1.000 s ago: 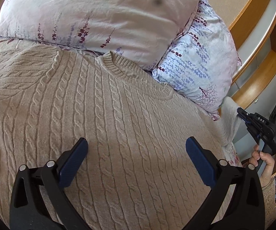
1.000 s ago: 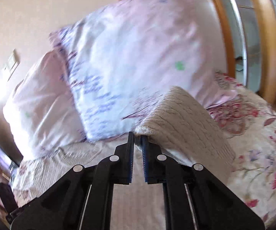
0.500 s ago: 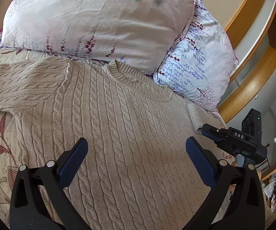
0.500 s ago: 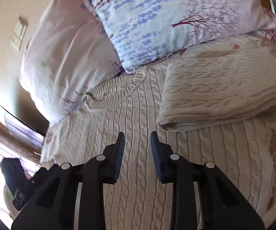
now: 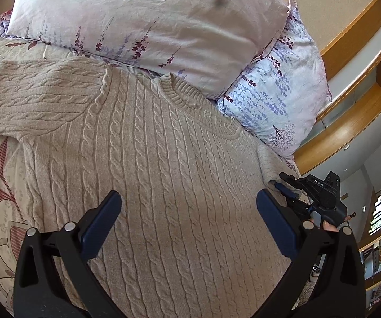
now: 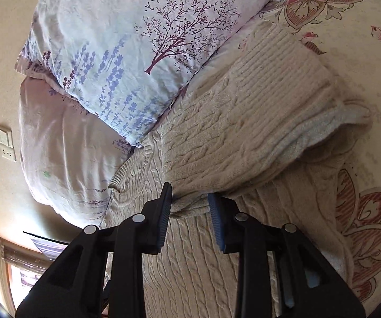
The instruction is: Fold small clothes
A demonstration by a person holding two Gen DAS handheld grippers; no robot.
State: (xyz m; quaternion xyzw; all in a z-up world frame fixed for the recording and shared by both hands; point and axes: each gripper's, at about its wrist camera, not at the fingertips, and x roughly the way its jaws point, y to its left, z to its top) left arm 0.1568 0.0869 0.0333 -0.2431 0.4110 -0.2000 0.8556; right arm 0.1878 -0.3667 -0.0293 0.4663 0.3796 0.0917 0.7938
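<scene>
Both layers of the folded sleeve (image 6: 243, 122) should be gathered before the right gripper's (image 6: 190, 206) half-parted jaws are closed, while the left gripper (image 5: 187, 220), jaws wide, is kept clear above the sweater (image 5: 164, 172).

The sweater (image 5: 164, 175) was matt, thick cable-knit wool-like cloth with a ribbed collar. The pillows (image 5: 148, 18) were smooth, faintly creased printed cotton. The shelf trim (image 5: 349, 129) looked like glossy varnished wood.
</scene>
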